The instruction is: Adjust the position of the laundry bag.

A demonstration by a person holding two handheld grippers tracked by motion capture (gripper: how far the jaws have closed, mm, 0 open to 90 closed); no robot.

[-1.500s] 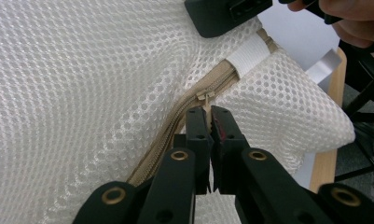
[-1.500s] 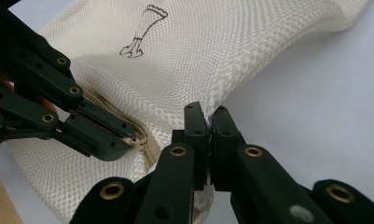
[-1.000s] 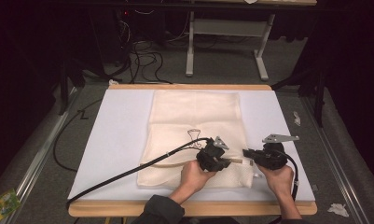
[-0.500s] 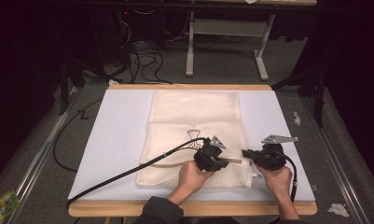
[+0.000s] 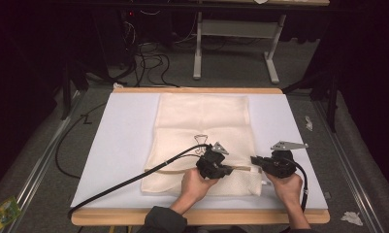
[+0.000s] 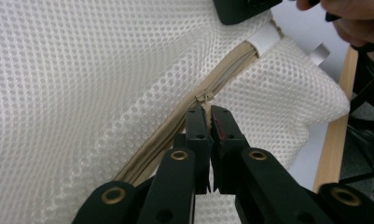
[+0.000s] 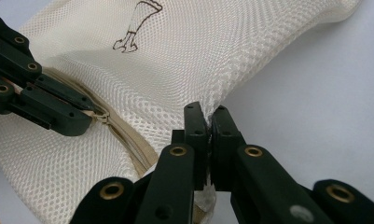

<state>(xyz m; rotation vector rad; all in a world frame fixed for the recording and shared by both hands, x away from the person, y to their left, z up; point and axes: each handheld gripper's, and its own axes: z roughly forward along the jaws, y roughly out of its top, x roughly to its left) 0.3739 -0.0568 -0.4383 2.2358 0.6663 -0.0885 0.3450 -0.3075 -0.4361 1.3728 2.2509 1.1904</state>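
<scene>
Your cream mesh laundry bag [image 5: 204, 131] lies flat on the white table top [image 5: 124, 141], spread over the middle of the high view, with its zipped edge toward the bottom of the frame where your hands come in. Your left gripper [image 5: 224, 169] sits just below centre, lying level and pointing toward the right of the frame; its jaws are pinched together on the zipper pull [image 6: 206, 97], which you see in the left gripper view at centre, right at the jaw tips, on the tan zipper tape [image 6: 166, 130] that runs from lower left up to upper right. Your right gripper [image 5: 254, 159] sits lower right of centre in the high view, level and pointing left toward the other one, the two close together but not touching. Its jaws are pressed tight on a fold of the bag's mesh at the end of the zipper, seen at centre in the right gripper view [image 7: 206, 114], where the fabric is pulled up into a small peak. In that same view the left gripper appears at the left edge, over the zipper line. A small dark printed figure [image 5: 201, 139] marks the bag just above your left gripper.
</scene>
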